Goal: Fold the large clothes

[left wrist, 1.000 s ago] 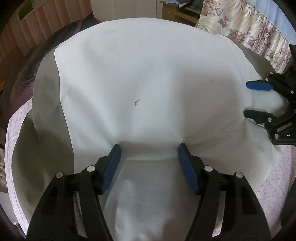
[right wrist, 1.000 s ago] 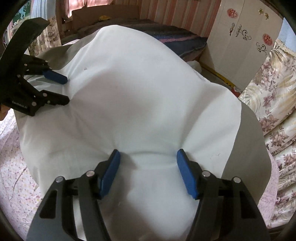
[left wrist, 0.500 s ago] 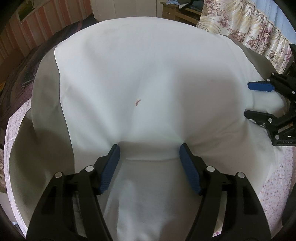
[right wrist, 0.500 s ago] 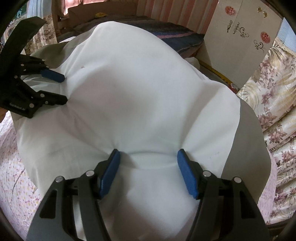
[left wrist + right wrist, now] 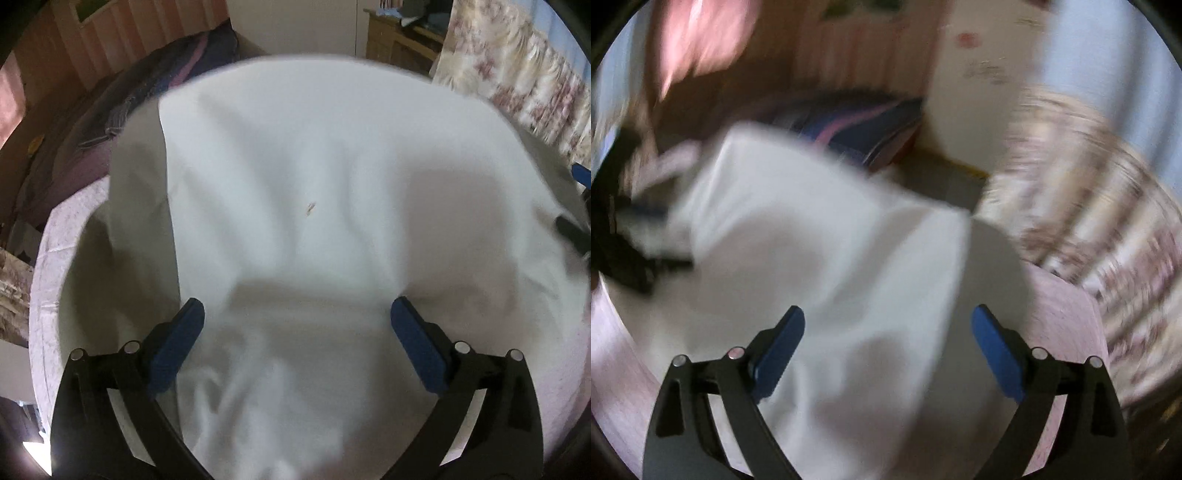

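Note:
A large white garment (image 5: 325, 192) with grey side panels lies spread over a pale pink sheet. It carries a small reddish mark (image 5: 309, 209). My left gripper (image 5: 297, 336) is open, its blue pads wide apart above the near edge of the cloth. The right gripper's blue pad (image 5: 581, 175) shows at the right rim. In the blurred right wrist view the garment (image 5: 820, 236) looks bunched and lifted. My right gripper (image 5: 888, 343) is open over it, with the left gripper (image 5: 624, 251) dark at the left.
The pink patterned sheet (image 5: 48, 280) shows at the left and also in the right wrist view (image 5: 1067, 314). A dark striped blanket (image 5: 122, 107) lies behind. Floral curtains (image 5: 517, 66) hang at the right, with a white wardrobe (image 5: 979, 96) beyond.
Both grippers have opened wider and pulled back from the cloth. The right wrist view has swung fast and is blurred; the garment edge has dropped and rumpled.

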A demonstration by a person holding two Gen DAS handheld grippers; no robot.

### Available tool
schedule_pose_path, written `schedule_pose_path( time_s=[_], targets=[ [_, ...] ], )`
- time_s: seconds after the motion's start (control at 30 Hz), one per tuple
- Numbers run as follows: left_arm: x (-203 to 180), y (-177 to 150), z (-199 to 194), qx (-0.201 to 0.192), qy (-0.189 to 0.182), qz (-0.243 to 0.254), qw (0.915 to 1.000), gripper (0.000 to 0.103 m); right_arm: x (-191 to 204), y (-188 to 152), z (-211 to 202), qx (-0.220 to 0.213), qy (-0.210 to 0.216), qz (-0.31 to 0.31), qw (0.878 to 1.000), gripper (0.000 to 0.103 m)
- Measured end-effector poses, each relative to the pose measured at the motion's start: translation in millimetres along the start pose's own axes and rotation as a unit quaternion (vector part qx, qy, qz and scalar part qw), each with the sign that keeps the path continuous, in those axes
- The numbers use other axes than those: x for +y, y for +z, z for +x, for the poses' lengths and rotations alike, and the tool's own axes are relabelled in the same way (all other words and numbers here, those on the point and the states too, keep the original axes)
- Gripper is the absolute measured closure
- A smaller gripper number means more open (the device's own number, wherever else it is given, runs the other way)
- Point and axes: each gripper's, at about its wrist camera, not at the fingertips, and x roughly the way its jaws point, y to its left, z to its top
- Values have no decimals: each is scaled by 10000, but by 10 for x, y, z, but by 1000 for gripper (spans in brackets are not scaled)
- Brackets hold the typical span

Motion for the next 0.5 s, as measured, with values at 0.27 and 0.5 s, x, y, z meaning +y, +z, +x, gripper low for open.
schedule_pose_path(
  time_s=[0.27,0.5],
  targets=[
    [-481,-83,-510,-876,-896,-304,9916,3,-1044,-458,-176,244,-331,2510,9671,2],
    [-804,-223,-72,-322,-669,-210,9970,3,-1090,-742,139,924,-143,2246,9700,2]
  ],
)
